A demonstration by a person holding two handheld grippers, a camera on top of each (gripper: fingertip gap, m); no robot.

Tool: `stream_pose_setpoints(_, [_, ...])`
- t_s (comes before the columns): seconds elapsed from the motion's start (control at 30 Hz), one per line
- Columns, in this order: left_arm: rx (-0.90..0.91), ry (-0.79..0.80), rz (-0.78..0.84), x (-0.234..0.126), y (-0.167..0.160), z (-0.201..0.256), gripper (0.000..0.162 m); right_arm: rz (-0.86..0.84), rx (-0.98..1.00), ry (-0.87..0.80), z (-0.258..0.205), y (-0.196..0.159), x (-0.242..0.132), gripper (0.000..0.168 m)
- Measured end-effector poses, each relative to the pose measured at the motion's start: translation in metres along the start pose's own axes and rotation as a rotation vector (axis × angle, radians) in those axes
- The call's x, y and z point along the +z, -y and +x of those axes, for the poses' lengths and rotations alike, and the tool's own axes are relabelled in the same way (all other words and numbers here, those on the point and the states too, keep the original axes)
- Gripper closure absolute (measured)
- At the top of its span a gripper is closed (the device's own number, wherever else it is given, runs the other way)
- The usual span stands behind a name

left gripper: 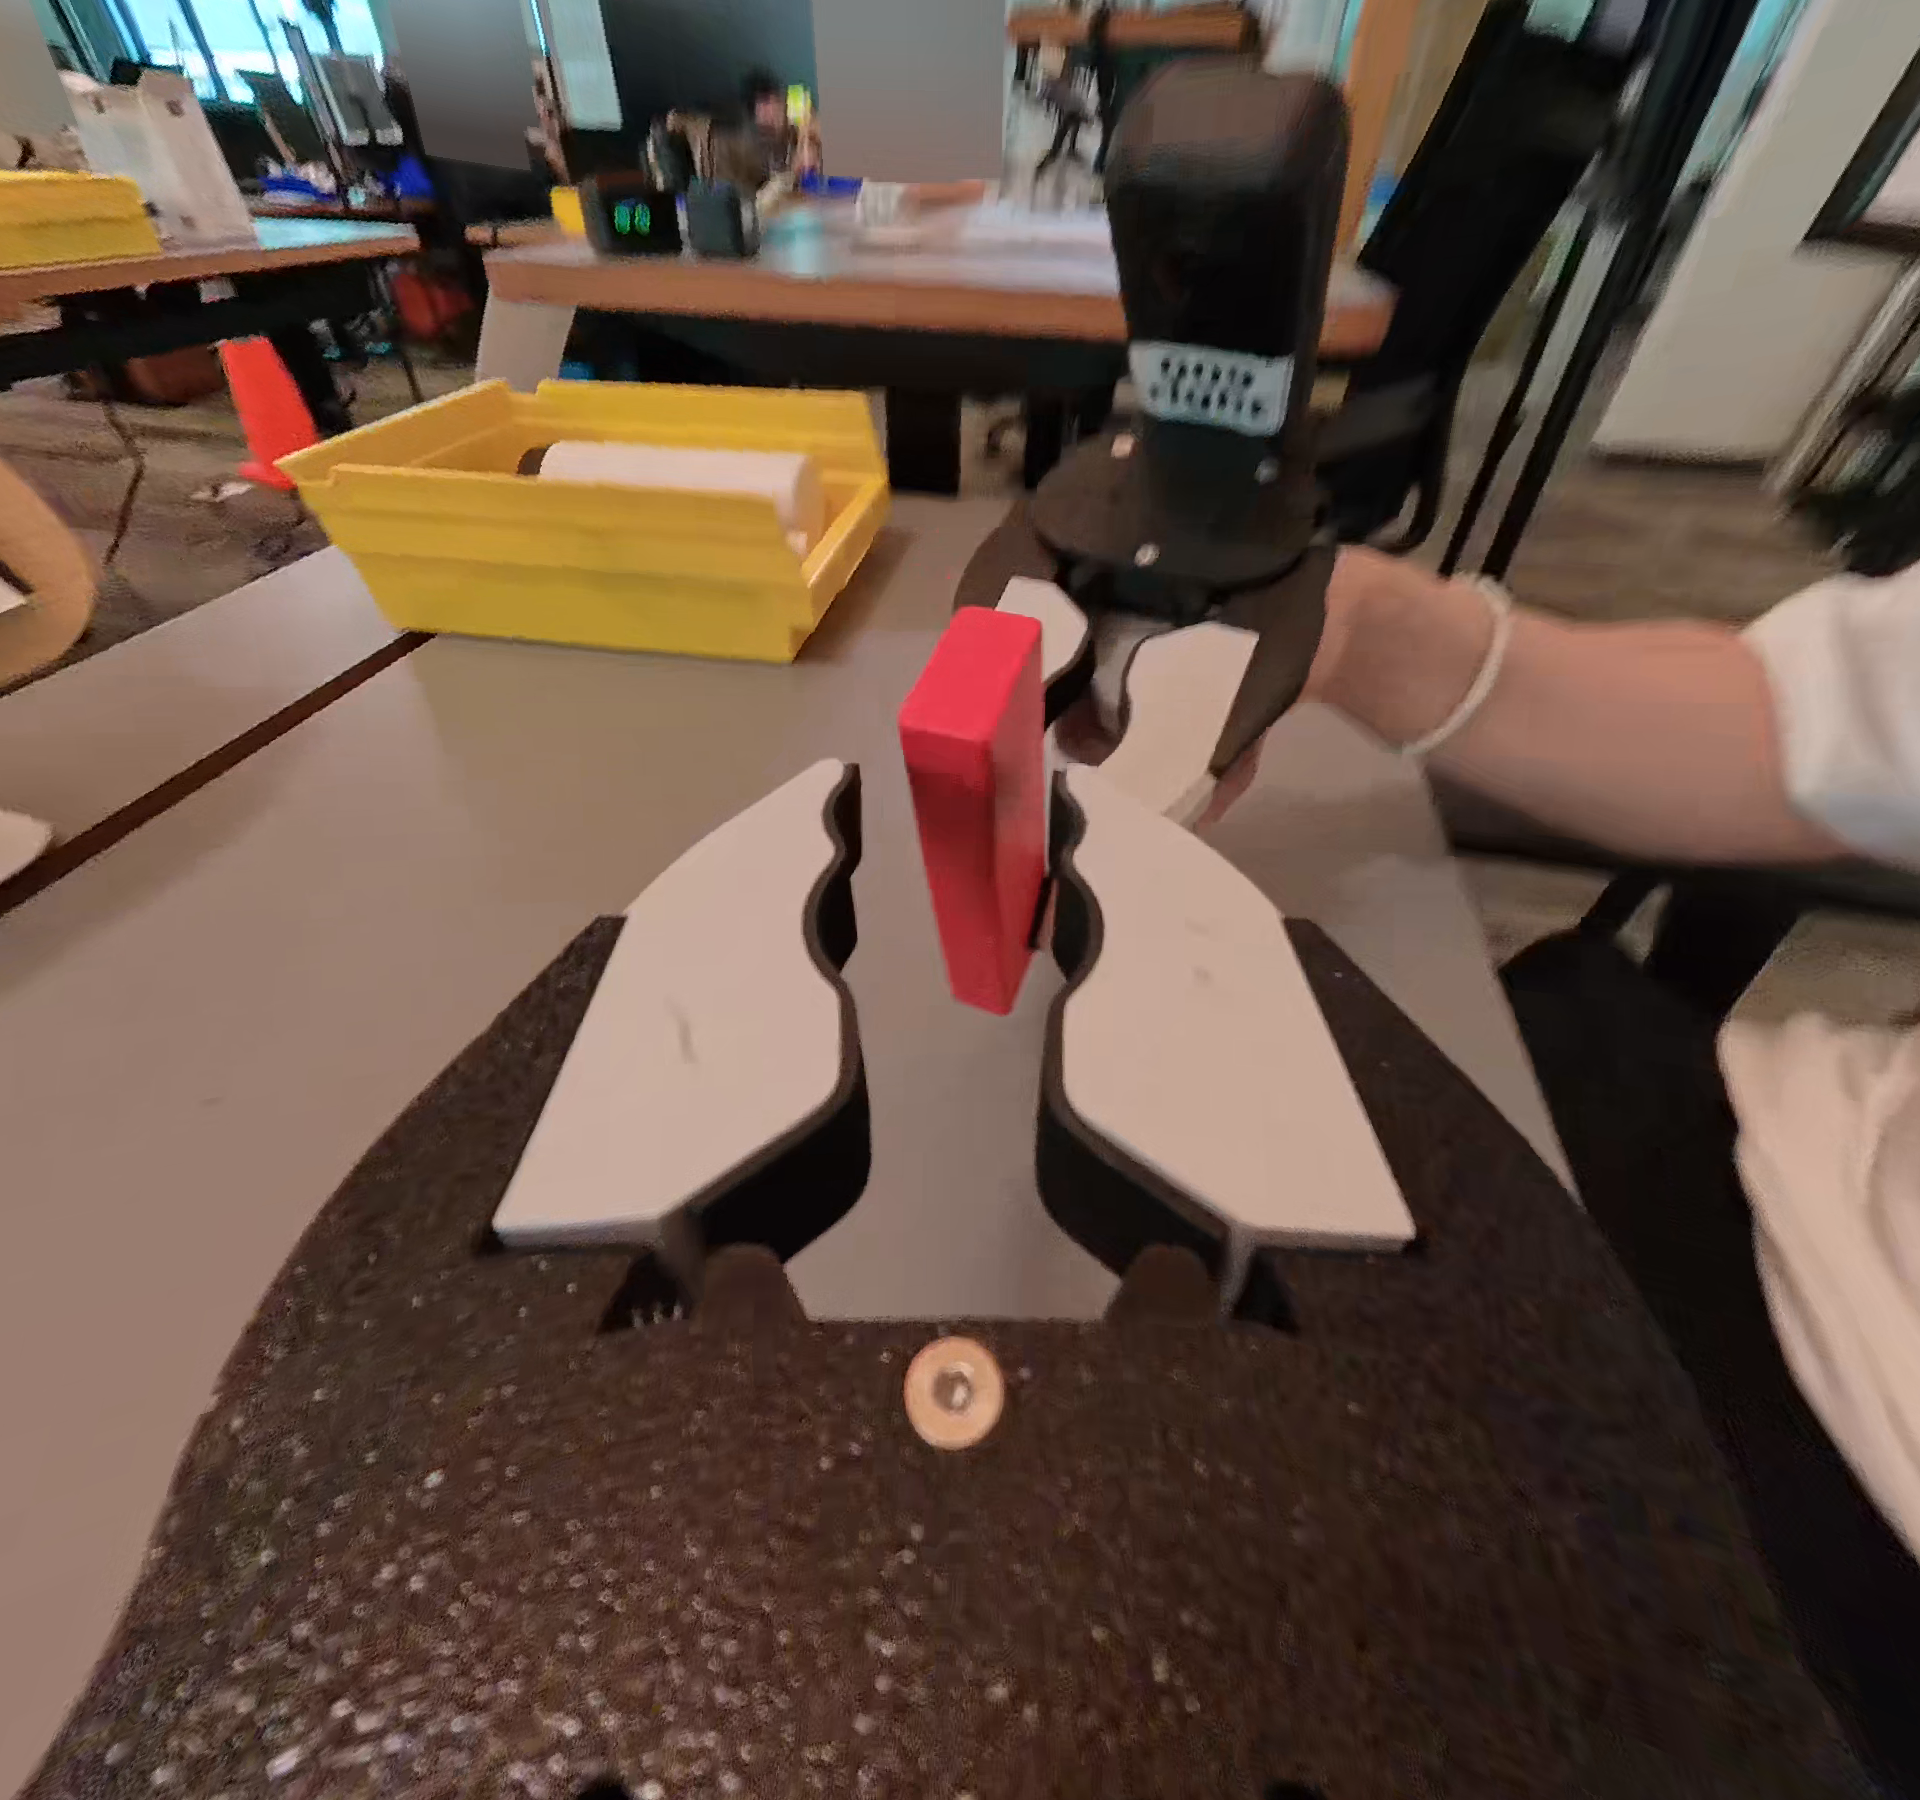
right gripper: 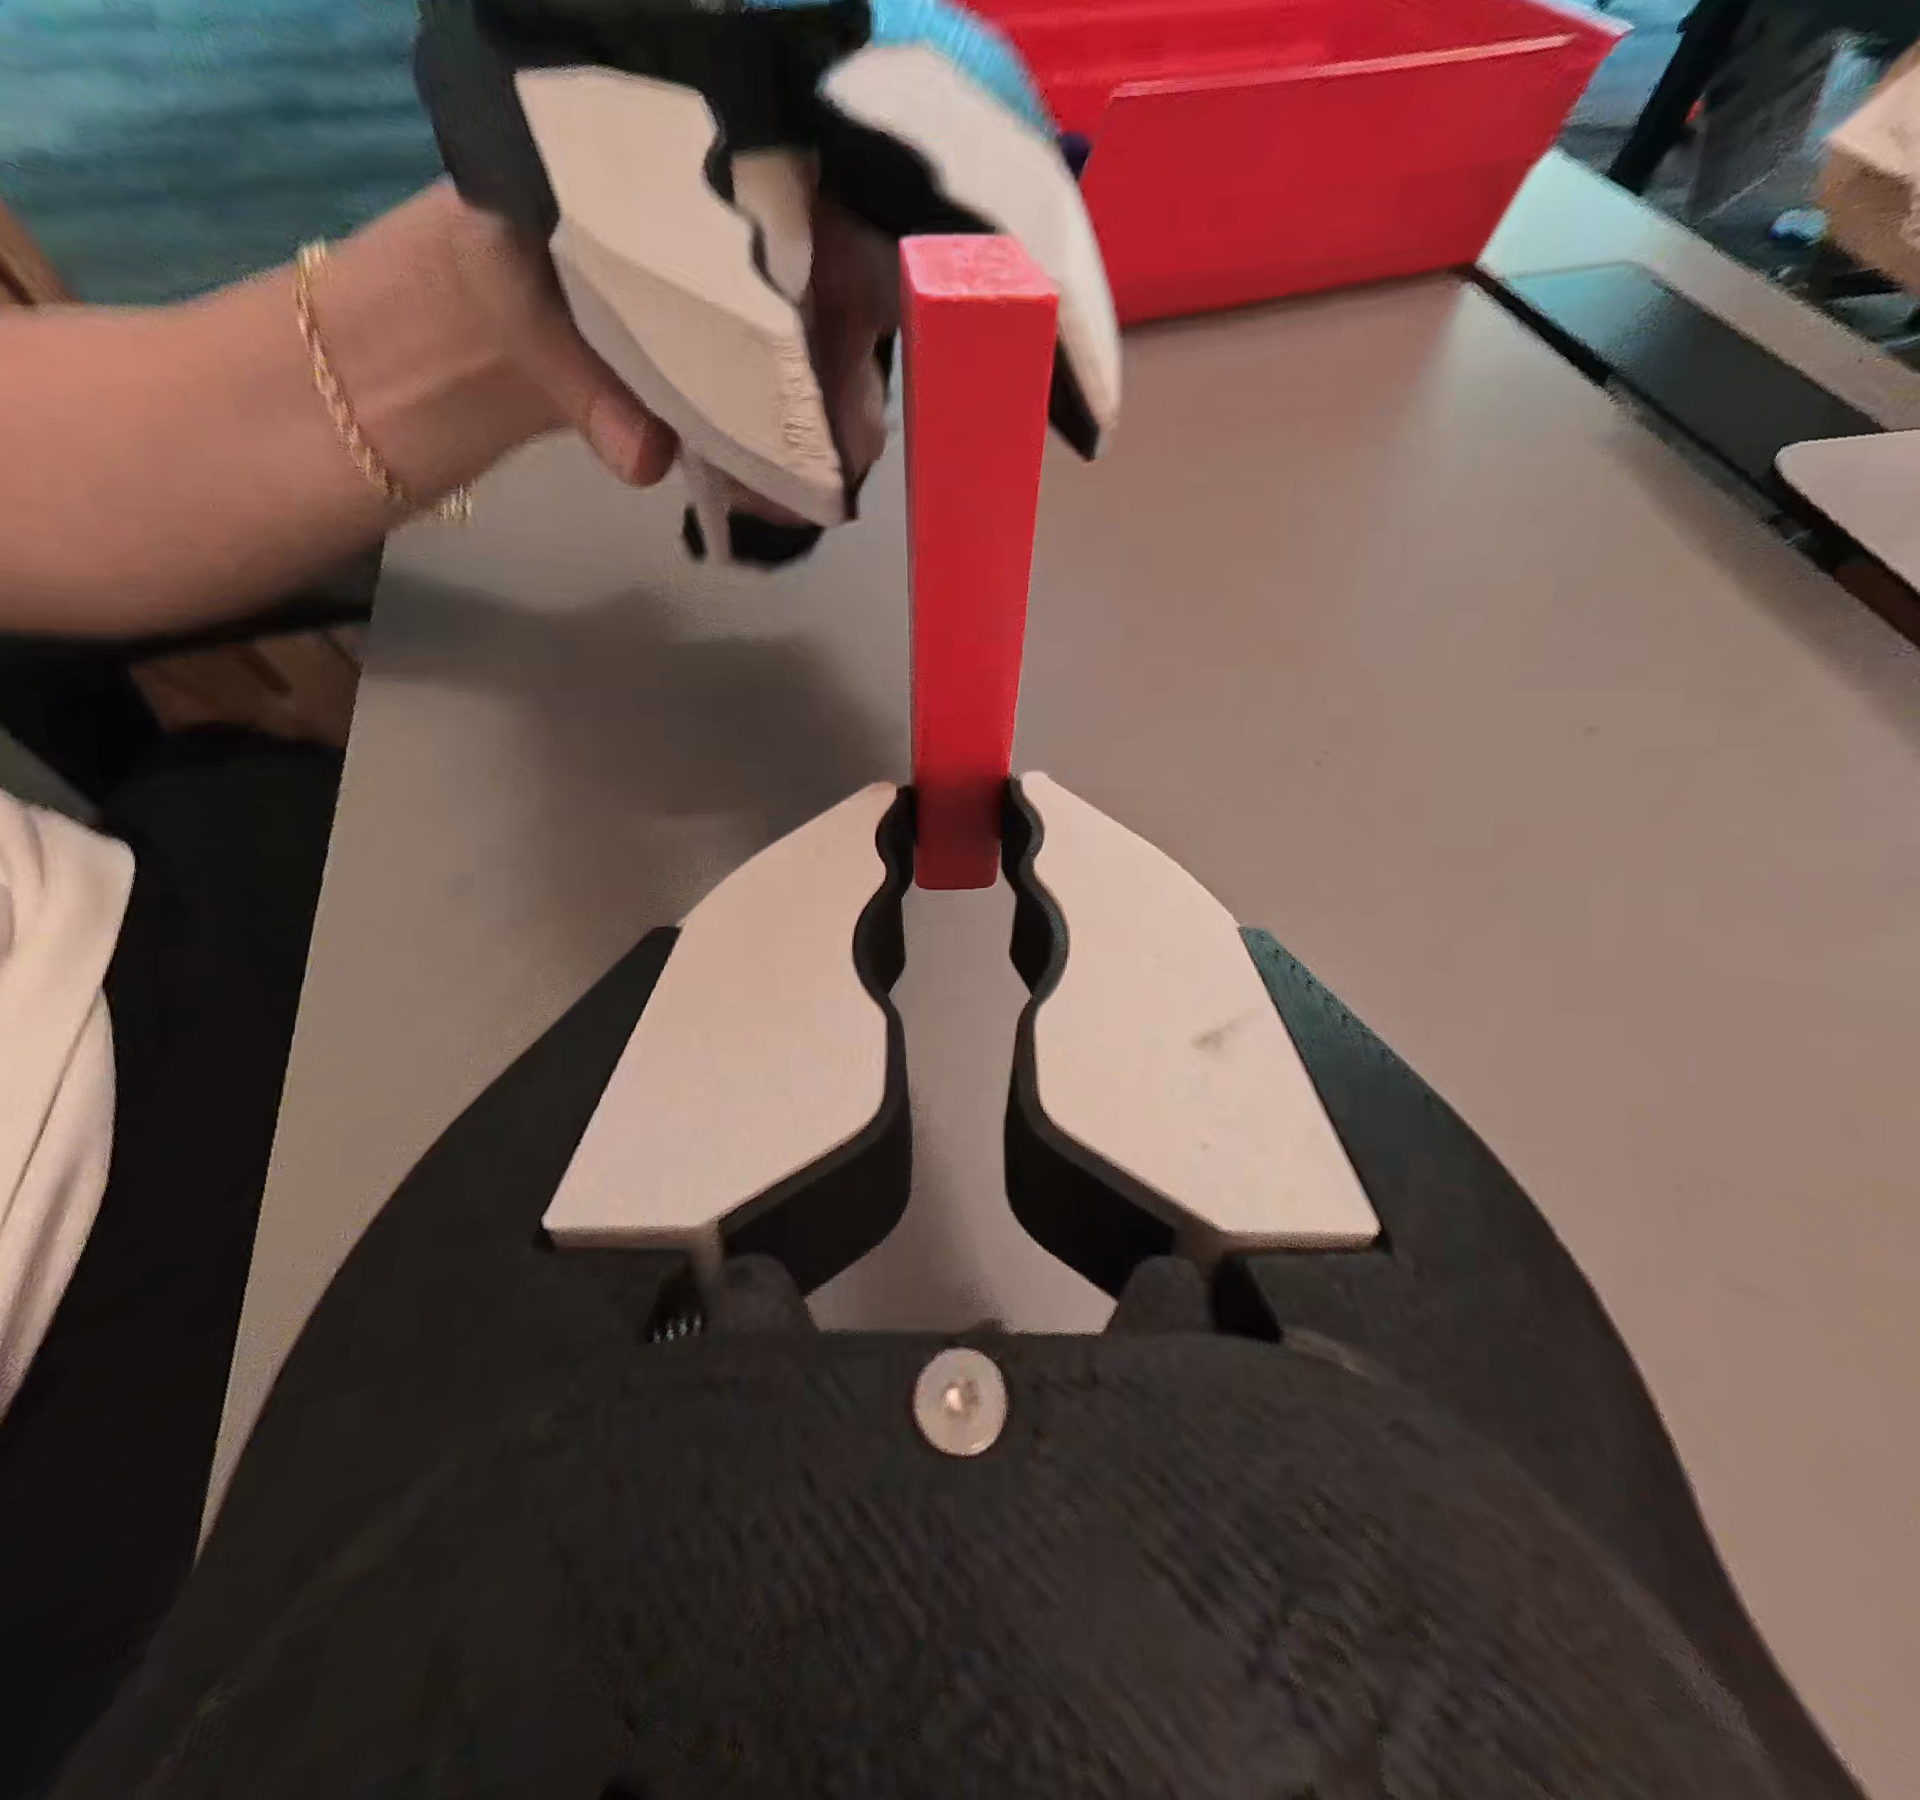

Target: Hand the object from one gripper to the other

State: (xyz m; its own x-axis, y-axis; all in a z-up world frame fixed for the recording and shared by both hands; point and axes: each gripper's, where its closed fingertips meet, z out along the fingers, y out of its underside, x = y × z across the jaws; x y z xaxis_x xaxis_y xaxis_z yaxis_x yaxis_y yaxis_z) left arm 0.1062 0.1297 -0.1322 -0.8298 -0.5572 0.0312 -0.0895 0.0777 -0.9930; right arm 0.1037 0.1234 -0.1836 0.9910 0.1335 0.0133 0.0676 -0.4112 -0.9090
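Observation:
A long red block (right gripper: 971, 524) is held above the grey table (right gripper: 1351, 711). My right gripper (right gripper: 958, 800) is shut on the block's near end. My left gripper (right gripper: 956, 457) shows farther off in the right wrist view, open, with its fingers on either side of the block's far end. In the left wrist view the block (left gripper: 977, 815) sits between the left gripper's (left gripper: 956, 784) open fingers, close against the right finger, with a gap to the left finger. The right gripper (left gripper: 1081, 711) is behind it, held by a hand.
A yellow bin (left gripper: 582, 555) with a white roll (left gripper: 675, 477) stands at the table's far left in the left wrist view. A red bin (right gripper: 1299, 109) stands at the table's far end in the right wrist view. The person's forearms (left gripper: 1558, 711) reach in from the sides. Spacing between my two grippers at the tips: around 5 cm.

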Motion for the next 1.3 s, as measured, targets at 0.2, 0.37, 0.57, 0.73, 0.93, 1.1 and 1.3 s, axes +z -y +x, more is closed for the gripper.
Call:
stream_pose_setpoints(0.2, [0.097, 0.021, -0.219, -0.002, -0.017, 0.007, 0.139, -0.088, -0.068, 0.000, -0.006, -0.014, 0.008, 0.153])
stream_pose_setpoints(0.37, [0.018, -0.011, -0.279, -0.001, -0.027, 0.009, 0.142, -0.144, -0.092, -0.023, -0.005, -0.022, 0.007, 0.153])
stream_pose_setpoints(0.57, [-0.119, 0.032, -0.128, -0.004, -0.009, -0.005, 0.145, -0.003, -0.014, -0.075, 0.007, -0.004, 0.000, 0.148])
stream_pose_setpoints(0.73, [-0.292, 0.021, 0.183, -0.015, 0.022, -0.020, 0.146, 0.272, 0.158, -0.045, 0.012, 0.031, -0.009, 0.118])
stream_pose_setpoints(0.93, [-0.382, -0.109, 0.421, -0.014, 0.036, -0.015, 0.146, 0.443, 0.189, -0.011, 0.011, 0.049, -0.016, 0.146])
stream_pose_setpoints(1.1, [-0.310, -0.200, 0.354, -0.013, 0.027, -0.003, 0.145, 0.329, 0.129, 0.065, 0.002, 0.042, -0.022, 0.151])
stream_pose_setpoints(1.3, [0.057, -0.019, -0.038, -0.016, -0.008, -0.005, 0.119, -0.026, -0.018, -0.068, 0.013, 0.002, -0.026, 0.151])
